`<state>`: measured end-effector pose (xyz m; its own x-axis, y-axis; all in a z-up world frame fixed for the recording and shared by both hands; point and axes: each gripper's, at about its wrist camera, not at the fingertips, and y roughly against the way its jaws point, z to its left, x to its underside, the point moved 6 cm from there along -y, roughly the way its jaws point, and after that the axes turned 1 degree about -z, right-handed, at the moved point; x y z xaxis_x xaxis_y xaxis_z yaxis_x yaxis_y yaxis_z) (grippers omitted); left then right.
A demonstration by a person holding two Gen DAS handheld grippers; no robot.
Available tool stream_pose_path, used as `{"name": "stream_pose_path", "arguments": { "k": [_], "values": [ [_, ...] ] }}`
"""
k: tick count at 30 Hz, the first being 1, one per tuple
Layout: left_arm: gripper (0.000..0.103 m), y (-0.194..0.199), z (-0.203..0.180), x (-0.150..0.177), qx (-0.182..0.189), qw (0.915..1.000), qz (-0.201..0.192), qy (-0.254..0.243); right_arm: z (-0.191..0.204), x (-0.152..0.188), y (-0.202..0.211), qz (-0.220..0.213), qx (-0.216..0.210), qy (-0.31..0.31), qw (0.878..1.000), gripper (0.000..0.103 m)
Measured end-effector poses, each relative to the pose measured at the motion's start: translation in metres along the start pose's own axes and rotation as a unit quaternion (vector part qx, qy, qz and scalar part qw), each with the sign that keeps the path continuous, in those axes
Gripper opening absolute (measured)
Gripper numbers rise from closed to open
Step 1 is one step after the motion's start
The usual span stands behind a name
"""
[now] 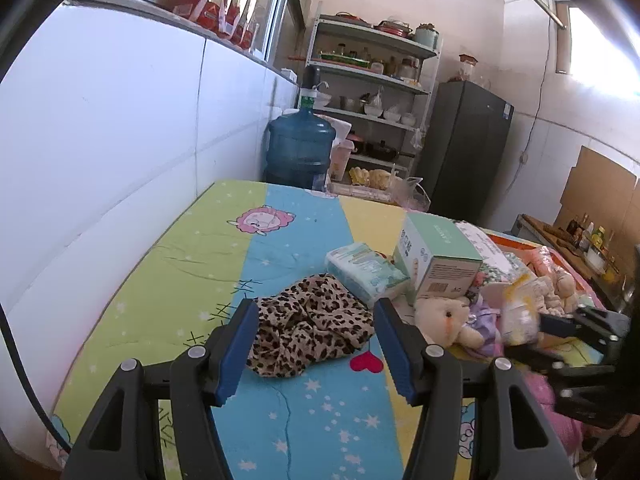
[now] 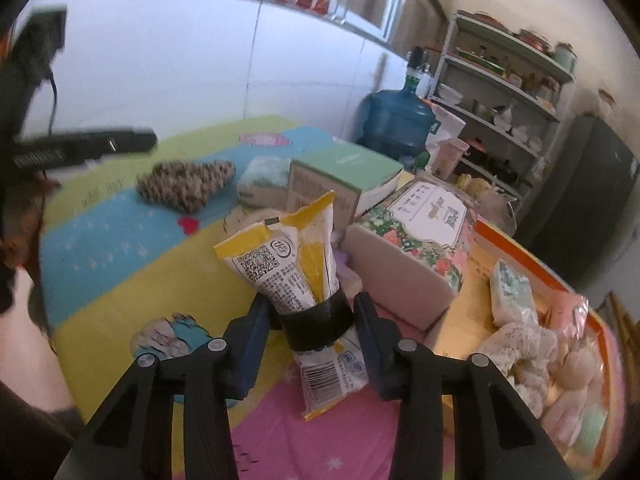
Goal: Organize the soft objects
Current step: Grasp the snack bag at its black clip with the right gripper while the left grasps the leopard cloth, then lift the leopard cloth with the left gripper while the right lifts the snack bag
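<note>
A leopard-print cloth [image 1: 308, 332] lies bunched on the colourful cartoon sheet [image 1: 192, 264]. My left gripper [image 1: 316, 308] hangs just over its near side, open, blue pads either side of the cloth without touching it. In the right wrist view my right gripper [image 2: 312, 304] is shut on a yellow-and-white packet [image 2: 288, 256]. It grips the black tape band around the packet's middle, and the packet stands tilted above the sheet. The leopard-print cloth [image 2: 184, 188] shows far left there, under the blurred left gripper [image 2: 132, 140]. A cream plush toy [image 1: 444, 316] lies right of the cloth.
A soft tissue pack [image 1: 364, 272], a green-topped box [image 1: 436, 260] and a floral box [image 2: 416, 240] crowd the middle. An orange-rimmed tray [image 2: 520, 264] at the right holds several soft packs. A blue water jug [image 1: 300, 148], shelves and a dark fridge [image 1: 464, 148] stand behind. A white wall runs along the left.
</note>
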<state>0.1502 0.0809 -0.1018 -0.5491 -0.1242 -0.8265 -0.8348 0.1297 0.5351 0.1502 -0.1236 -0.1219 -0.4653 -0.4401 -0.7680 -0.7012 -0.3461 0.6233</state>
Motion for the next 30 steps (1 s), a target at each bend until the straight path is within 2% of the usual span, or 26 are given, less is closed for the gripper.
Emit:
{"name": "stream_pose_path", "arguments": {
  "k": [3,9,16,19,21,23,27,30],
  "values": [
    [0.059,-0.014,0.000,0.000,0.006,0.9998,0.016,-0.003,0.003,-0.009,0.018,-0.031,-0.002,-0.031,0.999,0.043],
    [0.059,-0.052,0.008,0.010,-0.016,0.9968,0.078,-0.013,0.015,-0.022,0.045,-0.077,-0.023,-0.083,0.993,0.043],
    [0.059,-0.069,0.003,0.025,-0.013,0.9927,0.117,-0.026,0.023,-0.020,0.044,-0.076,-0.049,-0.133,0.987,0.043],
    [0.048,-0.067,0.003,0.026,0.002,0.9931,0.114,-0.025,0.028,-0.018,0.041,-0.073,-0.057,-0.137,0.986,0.043],
    [0.024,-0.063,0.002,0.026,0.014,0.9939,0.108,-0.022,0.031,-0.019,0.040,-0.072,-0.063,-0.138,0.986,0.043],
    [0.015,-0.060,0.000,0.027,0.027,0.9941,0.101,-0.026,0.034,-0.019,0.038,-0.069,-0.066,-0.137,0.986,0.043],
    [0.012,-0.046,-0.008,0.024,0.033,0.9963,0.071,-0.034,0.039,-0.018,0.033,-0.061,-0.068,-0.140,0.986,0.043],
    [0.012,-0.039,-0.014,0.025,0.037,0.9965,0.065,-0.036,0.039,-0.017,0.030,-0.056,-0.062,-0.142,0.986,0.043]
  ]
}}
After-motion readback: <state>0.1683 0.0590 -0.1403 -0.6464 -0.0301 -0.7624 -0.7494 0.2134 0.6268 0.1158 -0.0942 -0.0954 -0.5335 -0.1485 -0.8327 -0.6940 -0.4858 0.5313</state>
